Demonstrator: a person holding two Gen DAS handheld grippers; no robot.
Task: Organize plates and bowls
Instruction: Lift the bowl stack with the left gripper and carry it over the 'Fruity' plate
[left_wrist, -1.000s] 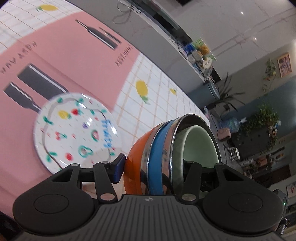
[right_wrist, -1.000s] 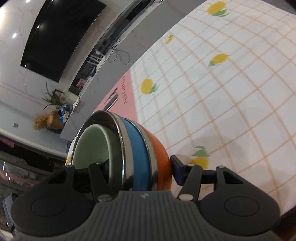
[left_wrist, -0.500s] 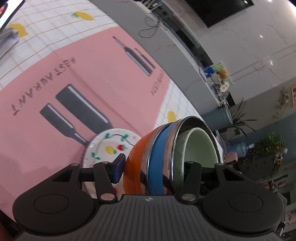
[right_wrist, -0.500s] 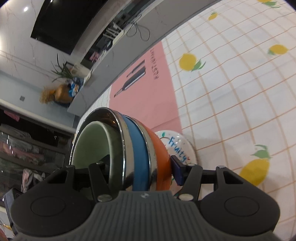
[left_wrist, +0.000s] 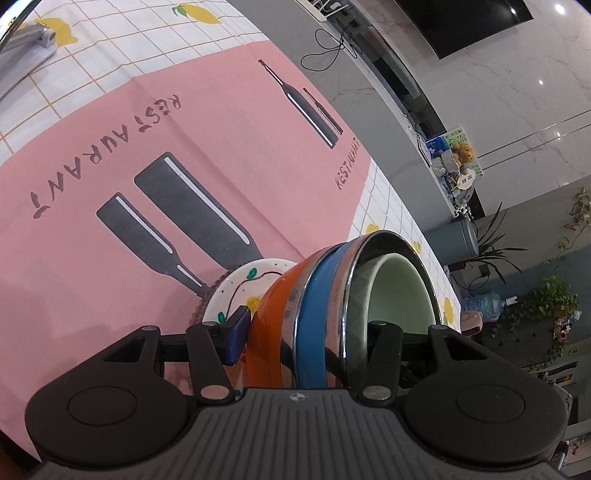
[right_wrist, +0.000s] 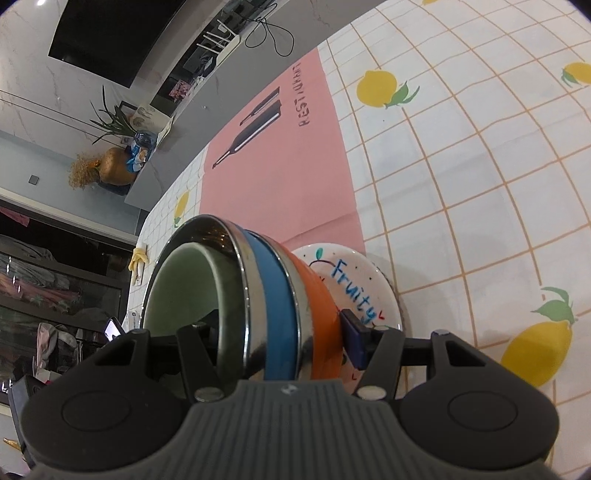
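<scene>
Bowls (left_wrist: 314, 314), nested (orange, blue, green), ride pinched between both tools, left tool (left_wrist: 306, 332) and right tool (right_wrist: 280, 332), now lower over the Fruity plate (right_wrist: 354, 288) at six o'clock on the desk (right_wrist: 480, 166); stacking looks imminent.

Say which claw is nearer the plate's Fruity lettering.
Right. The right claw grips the bowl stack just above the Fruity lettering; the left claw holds the stack's opposite side.
</scene>
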